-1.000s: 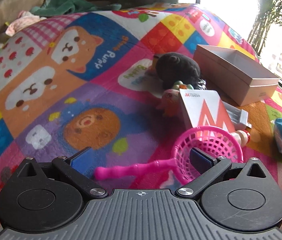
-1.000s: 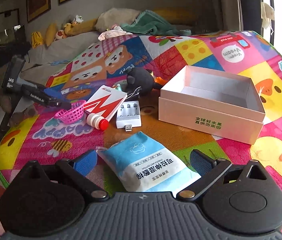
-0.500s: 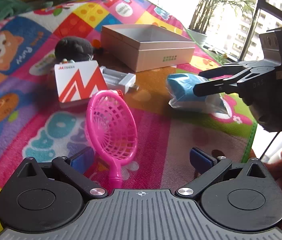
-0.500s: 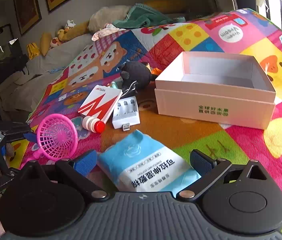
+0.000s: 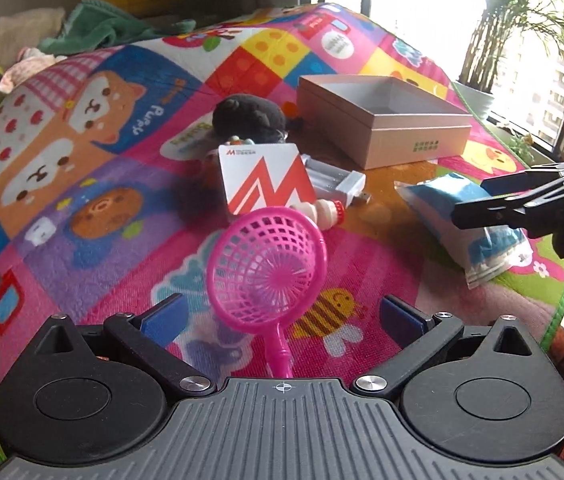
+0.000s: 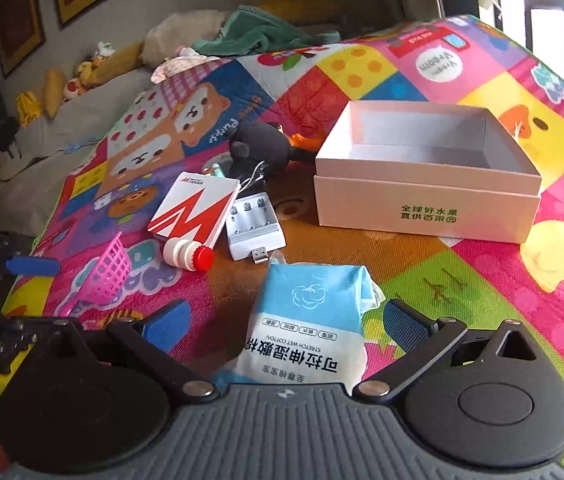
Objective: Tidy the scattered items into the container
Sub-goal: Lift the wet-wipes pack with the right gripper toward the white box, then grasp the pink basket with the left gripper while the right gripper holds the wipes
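Left gripper (image 5: pixel 281 314): fingers spread wide, nothing clamped; handle of the pink net scoop runs down between them toward the gripper body, contact not determinable.
Pink net scoop (image 5: pixel 267 264): round mesh head tilted up, just ahead of the left gripper; seen edge-on at the left in the right wrist view (image 6: pixel 107 272).
Right gripper (image 6: pixel 282 324): fingers spread wide, released, straddling the near end of the blue wipes pack; also visible from the side at the right edge of the left wrist view (image 5: pixel 522 196).
Blue wipes pack (image 6: pixel 314 316): flat on the play mat, printed end nearest the gripper, pad contact not determinable.
Play mat (image 6: pixel 482 280): multicoloured cartoon pattern, carrying all items.
Small bottle (image 6: pixel 187 254): white body, red cap, on its side, just beside the red-and-white card.
Red-and-white card (image 6: pixel 193 212): flat, tilted, touching the charger's left edge.
Battery charger (image 6: pixel 253 226): white, USB plug pointing near.
Dark plush toy (image 6: pixel 259 146): behind the card, just left of the box.
Box (image 6: pixel 426 212): open, pale pink, interior bare where visible, well apart from both grippers, right of the scattered items.
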A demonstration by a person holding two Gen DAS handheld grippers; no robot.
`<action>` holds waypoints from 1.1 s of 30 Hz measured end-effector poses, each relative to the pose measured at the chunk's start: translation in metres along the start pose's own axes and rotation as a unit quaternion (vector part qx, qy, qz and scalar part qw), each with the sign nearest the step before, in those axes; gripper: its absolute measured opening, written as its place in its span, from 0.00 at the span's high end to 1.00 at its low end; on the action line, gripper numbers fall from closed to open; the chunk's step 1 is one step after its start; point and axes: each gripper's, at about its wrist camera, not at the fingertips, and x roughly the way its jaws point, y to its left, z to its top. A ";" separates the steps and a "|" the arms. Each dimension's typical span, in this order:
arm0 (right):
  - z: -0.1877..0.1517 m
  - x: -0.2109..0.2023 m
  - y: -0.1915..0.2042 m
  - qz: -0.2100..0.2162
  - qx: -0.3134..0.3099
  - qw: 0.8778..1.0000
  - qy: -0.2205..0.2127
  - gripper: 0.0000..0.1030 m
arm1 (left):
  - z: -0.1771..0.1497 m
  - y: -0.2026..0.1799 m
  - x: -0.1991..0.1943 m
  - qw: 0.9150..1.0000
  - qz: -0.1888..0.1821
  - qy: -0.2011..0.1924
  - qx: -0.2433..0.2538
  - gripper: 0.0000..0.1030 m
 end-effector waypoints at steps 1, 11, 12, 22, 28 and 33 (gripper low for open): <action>-0.001 0.007 0.002 -0.007 -0.002 1.000 0.003 0.01 | -0.002 -0.003 0.003 1.000 0.005 0.004 -0.002 0.00; -0.012 -0.001 -0.007 -0.043 -0.021 0.999 0.004 0.47 | 0.005 -0.018 0.026 0.999 0.033 -0.015 0.021 0.00; -0.013 -0.004 -0.009 -0.047 -0.019 0.999 0.002 0.47 | 0.005 -0.020 0.029 0.999 0.035 -0.016 0.026 0.00; -0.025 -0.014 -0.014 -0.050 -0.011 0.999 0.015 0.47 | 0.008 -0.013 0.043 0.998 0.060 -0.004 0.000 0.30; -0.024 -0.012 -0.011 -0.052 -0.016 0.998 0.013 0.44 | 0.010 -0.014 0.045 0.999 0.053 -0.005 -0.006 0.30; -0.018 -0.007 -0.010 -0.057 -0.024 0.998 0.004 0.27 | 0.009 -0.013 0.046 0.999 0.047 -0.008 -0.013 0.17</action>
